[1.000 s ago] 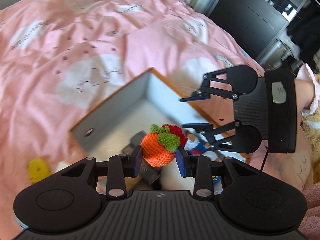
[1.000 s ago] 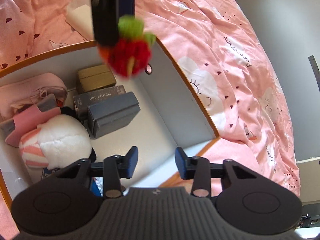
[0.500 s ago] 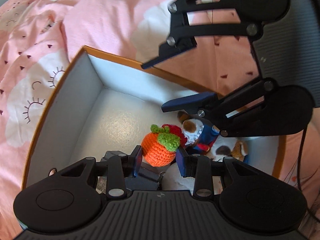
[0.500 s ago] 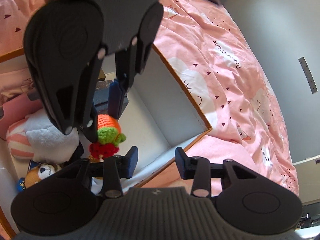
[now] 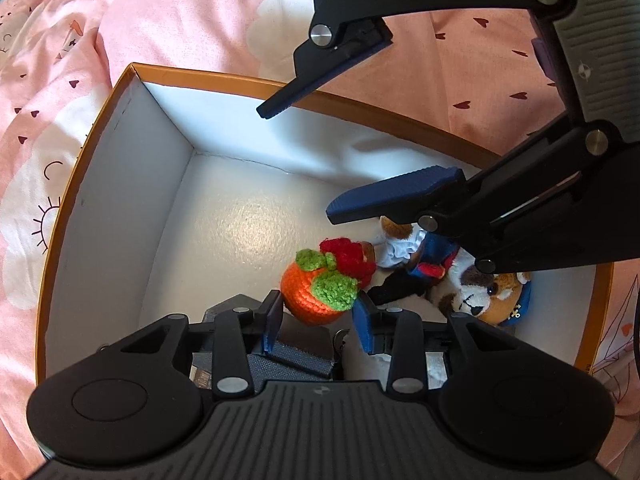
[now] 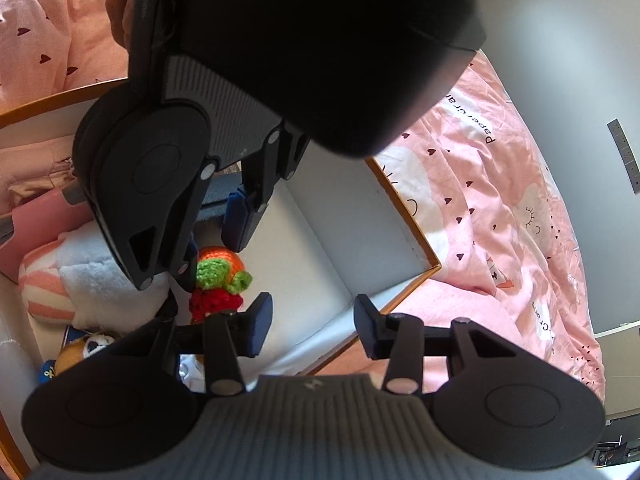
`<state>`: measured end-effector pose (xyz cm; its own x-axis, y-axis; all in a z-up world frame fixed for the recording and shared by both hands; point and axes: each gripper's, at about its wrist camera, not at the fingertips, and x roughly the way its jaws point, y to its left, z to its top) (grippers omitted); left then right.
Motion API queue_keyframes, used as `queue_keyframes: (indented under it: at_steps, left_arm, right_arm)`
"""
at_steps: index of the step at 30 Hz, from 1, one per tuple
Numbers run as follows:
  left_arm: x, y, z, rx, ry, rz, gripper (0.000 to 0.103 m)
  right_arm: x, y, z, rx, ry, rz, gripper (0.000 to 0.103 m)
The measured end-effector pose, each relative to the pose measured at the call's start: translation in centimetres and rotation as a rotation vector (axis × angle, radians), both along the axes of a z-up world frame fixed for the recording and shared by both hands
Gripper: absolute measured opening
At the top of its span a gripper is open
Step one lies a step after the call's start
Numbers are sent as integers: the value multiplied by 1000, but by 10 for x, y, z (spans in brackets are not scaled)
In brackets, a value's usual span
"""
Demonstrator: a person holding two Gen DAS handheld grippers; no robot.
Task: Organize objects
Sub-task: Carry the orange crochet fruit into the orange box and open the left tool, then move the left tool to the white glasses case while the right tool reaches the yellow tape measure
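A crocheted toy [image 5: 316, 292], an orange fruit with green leaves and a red strawberry, hangs low inside the orange-rimmed white box [image 5: 224, 76]. My left gripper [image 5: 318, 312] points steeply down into the box with its jaws opening. The toy sits between its fingertips, and the pads no longer press on it. In the right wrist view the toy [image 6: 218, 276] shows just below the left gripper [image 6: 212, 240]. My right gripper [image 6: 314, 320] hovers over the box's near rim [image 6: 404, 216], its jaws opening with nothing between them; the left wrist view shows the right gripper [image 5: 298, 164] above the box.
A plush dog in a blue outfit [image 5: 492, 292] lies on the box floor beside the toy. A white and pink striped plush [image 6: 80, 276], grey cases [image 5: 296, 356] and pink items [image 6: 36, 216] fill the box's other end. Pink bedding [image 6: 500, 208] surrounds the box.
The left gripper came down into the box with the toy and rolled. Its jaws have widened, loosening the toy. The right gripper stayed put, its jaws slightly wider.
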<state>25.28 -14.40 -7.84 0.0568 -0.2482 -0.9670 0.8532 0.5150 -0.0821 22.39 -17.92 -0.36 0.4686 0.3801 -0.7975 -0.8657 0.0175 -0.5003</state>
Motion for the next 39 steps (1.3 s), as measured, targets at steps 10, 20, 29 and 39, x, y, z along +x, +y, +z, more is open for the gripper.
queue_keyframes:
  at_steps: [10,20,29,39]
  left_arm:
    - [-6,22,17,-67,6,16,55]
    - [-14,86,79,-122,-75,132,55]
    - [-20,158,101,-24,-184,316,55]
    - [-24,230,70,23,-158,446,56]
  right_arm:
    - [1,4,0,-16,4,5,46]
    - [-9,24,23,67,53,8,46]
    - [-18,92,48,194,153,37,45]
    - [-35,195,19,140,252,67,45]
